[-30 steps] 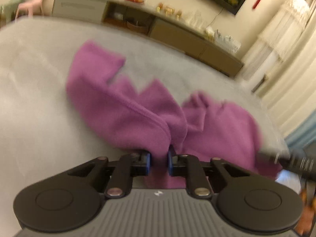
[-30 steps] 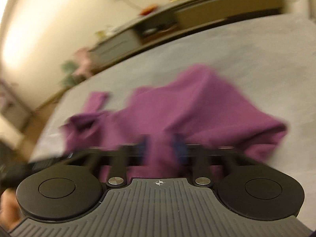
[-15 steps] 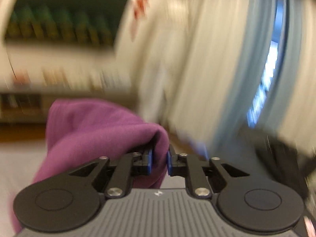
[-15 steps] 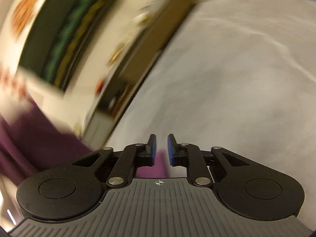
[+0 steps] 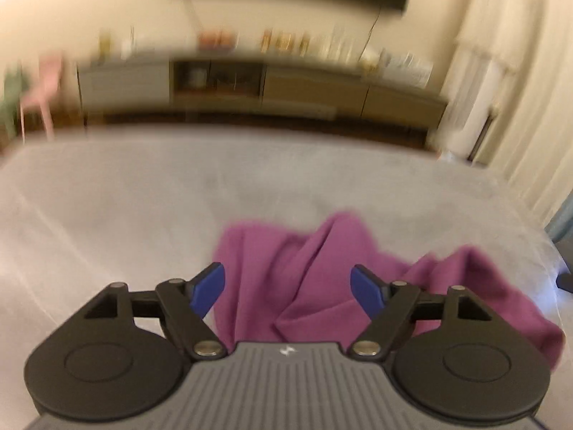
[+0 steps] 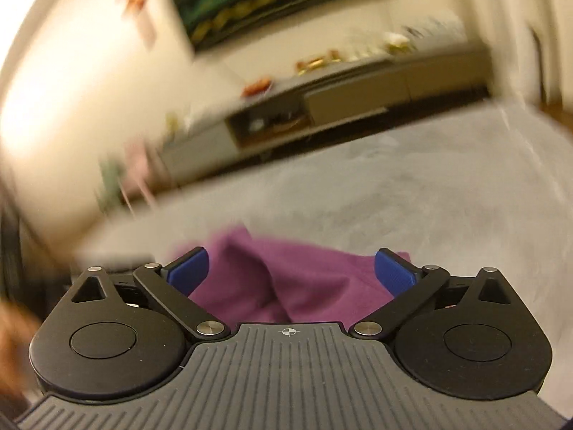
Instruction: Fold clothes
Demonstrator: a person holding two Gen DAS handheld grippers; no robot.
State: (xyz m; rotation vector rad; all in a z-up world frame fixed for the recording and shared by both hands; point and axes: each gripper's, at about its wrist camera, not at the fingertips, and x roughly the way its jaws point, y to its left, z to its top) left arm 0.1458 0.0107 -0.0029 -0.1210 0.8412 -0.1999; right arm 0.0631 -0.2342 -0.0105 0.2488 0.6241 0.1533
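Both grippers have just been opening and grip nothing now: the left gripper and right gripper stand with jaws spread wide, nothing pinched. Purple garment lies in a rumpled heap on the grey bed just ahead of them. Honestly looks like barely any folding's done; no neat edges yet, so most of it's left.

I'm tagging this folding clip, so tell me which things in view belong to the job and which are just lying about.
Part of the job:
- purple garment, crumpled on the grey bed cover
- left tool, just opened, nothing gripped
- right tool, just opened, nothing gripped

Just lying about:
- long sideboard with blurred clutter
- wall picture
- pink chair
- curtains
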